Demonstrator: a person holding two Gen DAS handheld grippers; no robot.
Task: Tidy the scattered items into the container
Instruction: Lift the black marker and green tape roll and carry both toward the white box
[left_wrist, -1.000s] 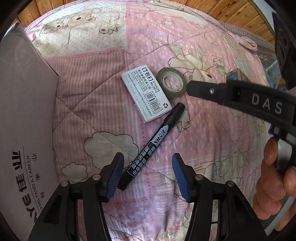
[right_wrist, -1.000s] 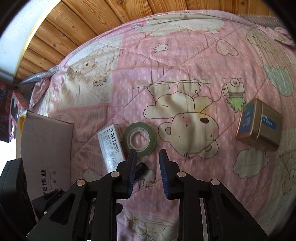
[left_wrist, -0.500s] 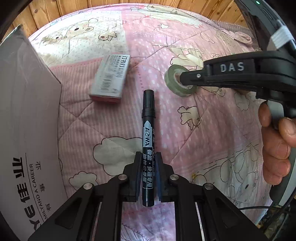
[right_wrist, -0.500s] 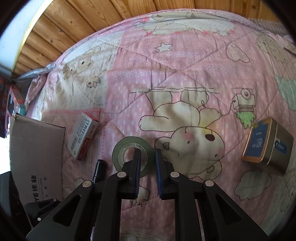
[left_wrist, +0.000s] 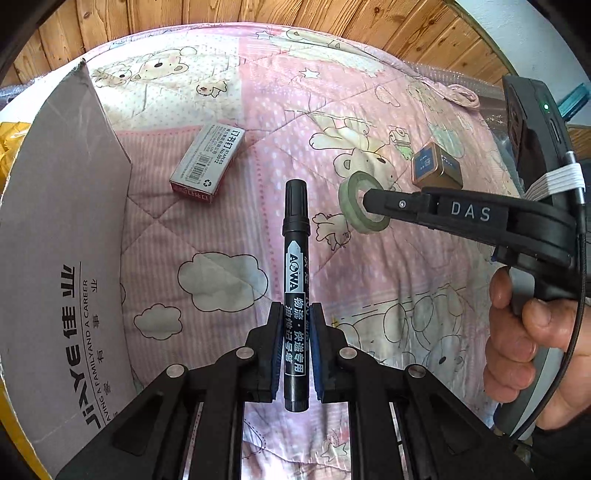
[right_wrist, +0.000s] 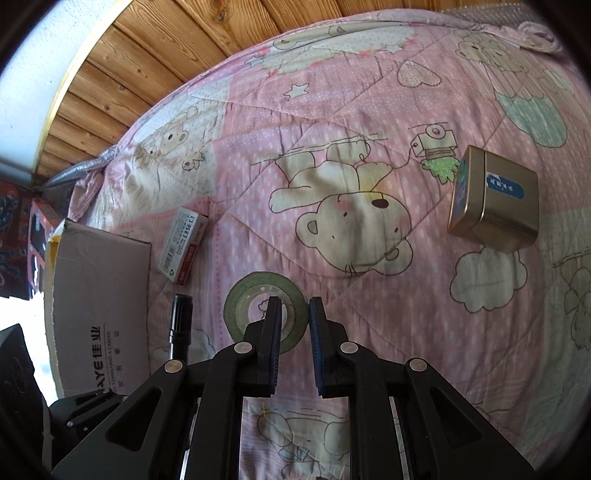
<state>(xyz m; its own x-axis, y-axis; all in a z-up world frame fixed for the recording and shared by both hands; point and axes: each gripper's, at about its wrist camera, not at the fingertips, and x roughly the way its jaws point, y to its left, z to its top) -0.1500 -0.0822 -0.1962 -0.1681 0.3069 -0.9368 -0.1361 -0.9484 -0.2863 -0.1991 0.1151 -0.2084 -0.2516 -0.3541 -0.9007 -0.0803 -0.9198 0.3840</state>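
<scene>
Both claws have closed in on their items

A second ago the left claw (left_wrist: 293, 347) stood open around the marker (left_wrist: 295, 291) lying on the quilt; now it is clamped on the barrel and the marker points straight ahead, lifted. The right claw (right_wrist: 293, 332) has narrowed and moved onto the tape roll (right_wrist: 266, 314), its left finger inside the ring and its right finger outside.

The black marker (left_wrist: 295, 295) carries "AOWA" in white capitals along its barrel, with white Chinese characters below it. The staple box (left_wrist: 208, 162), far left on the quilt, reads "STAPLES", with a barcode and a recycling sign. The cardboard box (left_wrist: 62, 258) at left shows "A FAMILY AND A CAREER" beside large letters ending "YE". The right gripper (left_wrist: 364, 201) arm bears "DAS".
</scene>
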